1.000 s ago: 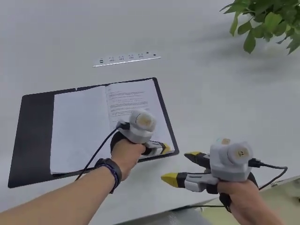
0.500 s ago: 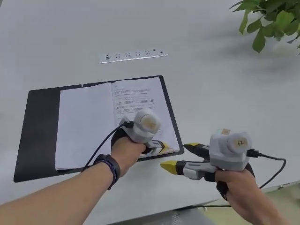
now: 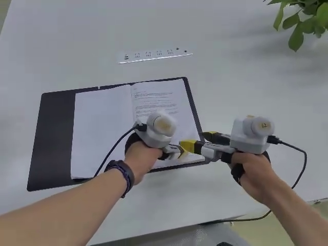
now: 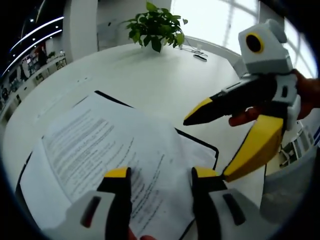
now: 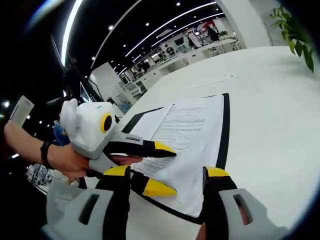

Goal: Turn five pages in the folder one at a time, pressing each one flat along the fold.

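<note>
A black folder (image 3: 55, 138) lies open on the white table, with a blank white sheet on its left and a printed page (image 3: 164, 105) on its right. My left gripper (image 3: 177, 151) rests over the printed page's near right corner. Its jaws stand open above the text (image 4: 161, 175). My right gripper (image 3: 197, 141) comes in from the right beside the same corner. It is open with nothing between its jaws (image 5: 166, 172). Its yellow-tipped jaws point at the left gripper (image 4: 206, 148). The page corner itself is hidden under the two grippers.
A white power strip (image 3: 154, 54) lies on the table behind the folder. A green plant (image 3: 302, 18) hangs in at the far right. Cables trail from both grippers toward the table's near edge (image 3: 287, 202).
My right gripper has moved up and left from the bare table to the folder's near right corner, close to the left gripper. The left gripper has stayed on that corner.
</note>
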